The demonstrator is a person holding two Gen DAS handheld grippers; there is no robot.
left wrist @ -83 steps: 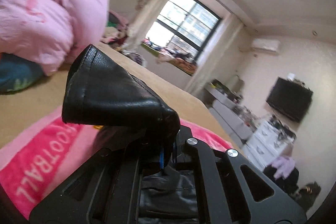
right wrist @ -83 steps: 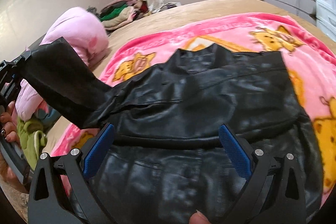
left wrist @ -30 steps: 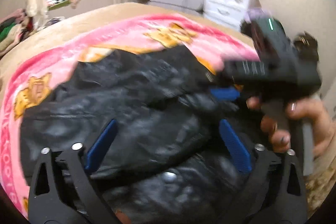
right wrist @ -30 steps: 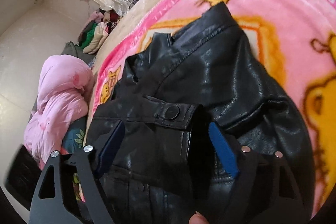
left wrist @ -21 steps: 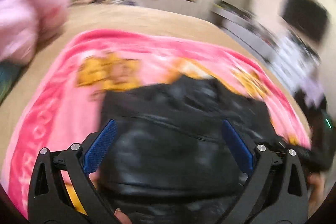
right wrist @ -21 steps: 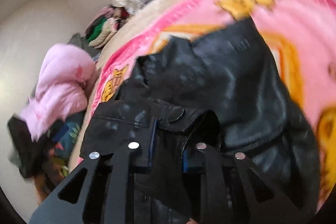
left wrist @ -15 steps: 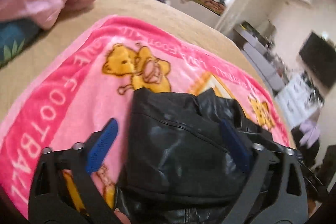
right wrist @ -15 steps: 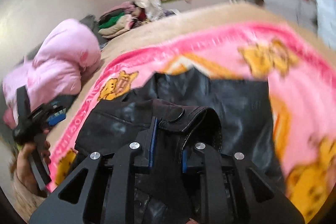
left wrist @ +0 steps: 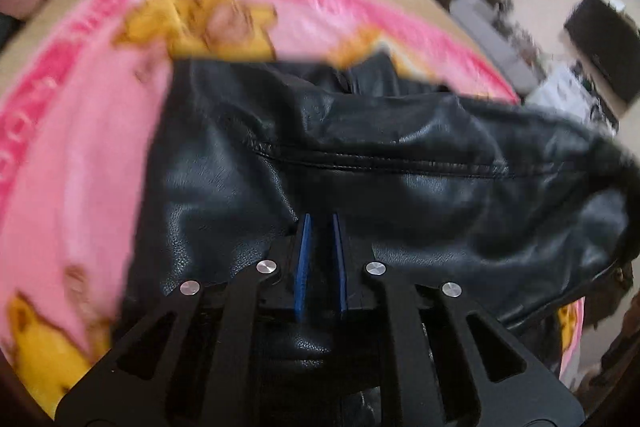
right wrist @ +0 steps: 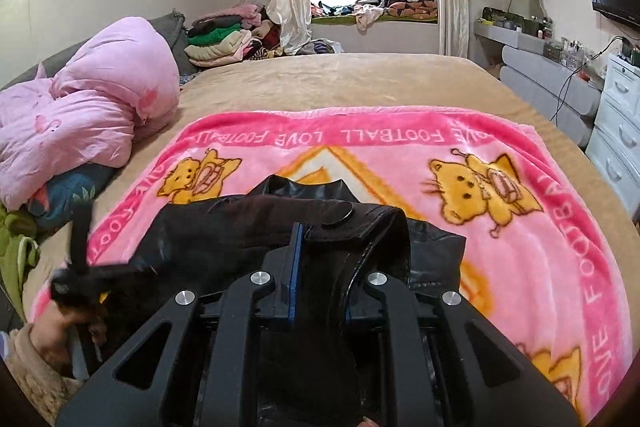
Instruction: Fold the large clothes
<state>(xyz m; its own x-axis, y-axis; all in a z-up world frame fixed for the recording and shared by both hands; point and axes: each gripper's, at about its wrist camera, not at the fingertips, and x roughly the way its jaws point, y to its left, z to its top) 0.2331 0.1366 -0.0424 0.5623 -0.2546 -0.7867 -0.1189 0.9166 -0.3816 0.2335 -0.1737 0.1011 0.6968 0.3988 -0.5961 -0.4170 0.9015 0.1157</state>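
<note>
A black leather jacket (left wrist: 400,131) lies on a pink cartoon blanket (right wrist: 400,147) spread over the bed. In the left wrist view my left gripper (left wrist: 320,223) has its blue pads nearly together. Its jaws are closing on a fold at the jacket's near edge. My right gripper (right wrist: 320,231) is closing on a hem tab with a snap button (right wrist: 338,213) and holds that edge raised above the blanket. The jacket (right wrist: 224,227) stretches left to the blurred left gripper (right wrist: 78,255), which a hand (right wrist: 44,339) holds.
A bundled pink duvet (right wrist: 92,115) sits at the bed's left side. Folded clothes (right wrist: 224,43) are stacked by the curtain. To the right of the bed stand a grey bench (right wrist: 540,67) and white drawers (right wrist: 620,123). Tan sheet (right wrist: 340,79) shows beyond the blanket.
Both grippers went from wide open to closed on the jacket's near edge. The right one lifted its hem tab. The left one swung to the jacket's left side and dropped.
</note>
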